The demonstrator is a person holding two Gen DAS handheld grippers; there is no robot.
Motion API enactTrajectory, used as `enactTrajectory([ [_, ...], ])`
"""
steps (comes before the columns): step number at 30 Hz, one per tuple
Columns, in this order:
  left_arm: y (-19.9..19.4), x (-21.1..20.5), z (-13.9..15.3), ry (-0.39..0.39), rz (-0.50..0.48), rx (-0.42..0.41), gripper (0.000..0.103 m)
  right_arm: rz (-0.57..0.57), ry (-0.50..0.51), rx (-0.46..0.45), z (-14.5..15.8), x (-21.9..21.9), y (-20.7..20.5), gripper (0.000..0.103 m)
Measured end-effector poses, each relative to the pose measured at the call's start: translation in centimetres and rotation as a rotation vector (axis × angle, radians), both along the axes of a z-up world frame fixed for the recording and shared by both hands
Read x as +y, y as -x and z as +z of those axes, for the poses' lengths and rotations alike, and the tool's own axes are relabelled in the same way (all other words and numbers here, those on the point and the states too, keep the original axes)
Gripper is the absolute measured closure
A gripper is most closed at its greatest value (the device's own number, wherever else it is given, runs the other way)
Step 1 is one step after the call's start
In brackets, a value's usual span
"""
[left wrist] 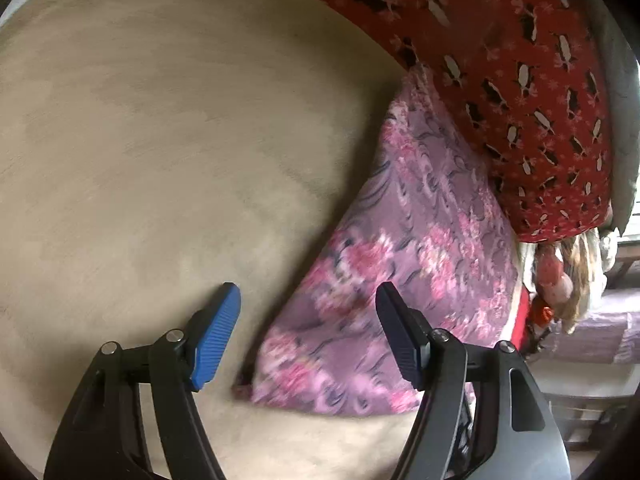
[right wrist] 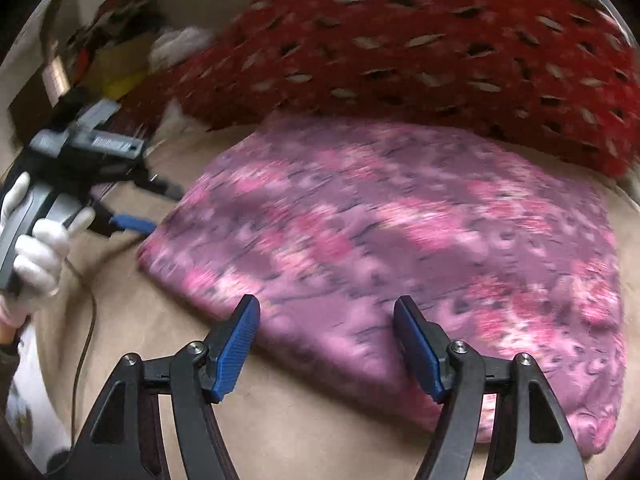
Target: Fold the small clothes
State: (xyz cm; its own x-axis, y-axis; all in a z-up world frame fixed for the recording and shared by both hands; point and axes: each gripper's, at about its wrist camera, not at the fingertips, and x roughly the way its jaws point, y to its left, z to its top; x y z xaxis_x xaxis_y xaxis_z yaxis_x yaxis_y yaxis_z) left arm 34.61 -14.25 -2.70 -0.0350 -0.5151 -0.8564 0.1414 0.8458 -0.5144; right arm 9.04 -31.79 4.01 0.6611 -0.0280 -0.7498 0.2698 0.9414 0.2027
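Note:
A folded purple cloth with pink flowers [right wrist: 400, 232] lies flat on the beige surface [right wrist: 328, 420]. My right gripper [right wrist: 326, 320] hovers open over its near edge, with nothing between the blue pads [right wrist: 236, 344]. In the left wrist view the same cloth [left wrist: 400, 248] runs from the lower middle to the upper right. My left gripper [left wrist: 308, 332] is open above its near corner and holds nothing. The right wrist view also shows the left gripper [right wrist: 156, 208] just off the cloth's left corner, held by a white-gloved hand [right wrist: 36, 252].
A red cloth with black and white marks [right wrist: 420, 52] lies bunched behind the purple one, overlapping its far edge [left wrist: 520, 92]. Boxes and clutter [right wrist: 108, 56] stand at the far left. A thin cable [right wrist: 86, 332] trails across the beige surface. Wide bare beige surface [left wrist: 160, 140] lies left of the cloth.

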Motion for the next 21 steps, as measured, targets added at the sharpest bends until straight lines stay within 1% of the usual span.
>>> enactTrajectory([
  [2,-0.8,-1.1,-0.4,0.023,-0.020,0.029,0.034,-0.109,0.025,0.014,0.1,-3.3,0.9,0.032],
  [3,-1.3,-1.6,-0.5,0.030,-0.014,0.036,0.031,-0.150,0.035,0.019,0.1,-4.7,1.4,0.032],
  [4,-1.5,-1.8,-0.5,0.037,-0.012,0.038,0.020,-0.200,0.050,0.025,0.0,-6.6,2.2,0.032],
  [5,-1.7,-2.3,-0.5,0.053,-0.015,0.041,0.016,-0.231,0.063,0.031,-0.2,-7.8,2.6,0.031],
  [6,-1.7,-2.9,-0.5,0.064,-0.026,0.038,0.015,-0.277,0.081,0.044,-0.6,-9.7,3.5,0.031],
  [7,-1.7,-3.8,-0.6,0.050,-0.049,0.032,0.015,-0.301,0.075,0.062,-1.3,-11.0,4.1,0.030],
  [8,-1.6,-4.7,-0.7,0.017,-0.076,0.020,0.015,-0.310,0.061,0.083,-2.0,-11.8,4.3,0.029],
  [9,-1.5,-5.4,-0.7,-0.014,-0.105,0.003,0.011,-0.310,0.023,0.112,-3.3,-13.0,4.6,0.020],
  [10,-1.1,-6.1,-0.6,-0.043,-0.135,-0.019,0.011,-0.295,-0.006,0.108,-4.2,-13.6,4.7,0.016],
  [11,-0.6,-6.9,-0.3,-0.085,-0.177,-0.048,0.011,-0.276,-0.006,0.051,-4.6,-13.6,5.4,0.014],
  [12,-0.2,-7.5,-0.1,-0.102,-0.210,-0.068,0.014,-0.270,-0.010,0.022,-4.7,-13.5,5.7,0.011],
  [13,0.2,-8.0,0.0,-0.111,-0.230,-0.082,0.034,-0.268,-0.002,0.023,-4.7,-13.3,5.6,0.011],
  [15,1.1,-8.8,0.7,-0.146,-0.257,-0.111,0.053,-0.253,0.014,0.030,-4.8,-12.9,5.4,0.005],
  [16,1.4,-9.0,1.0,-0.155,-0.259,-0.123,0.074,-0.249,0.016,0.028,-4.9,-12.7,5.4,0.005],
  [17,1.7,-9.3,1.6,-0.153,-0.270,-0.131,0.085,-0.247,0.010,0.022,-4.9,-12.7,5.3,0.004],
  [21,2.9,-9.7,3.8,-0.158,-0.242,-0.170,0.087,-0.243,-0.028,-0.015,-5.1,-13.2,5.6,0.003],
])
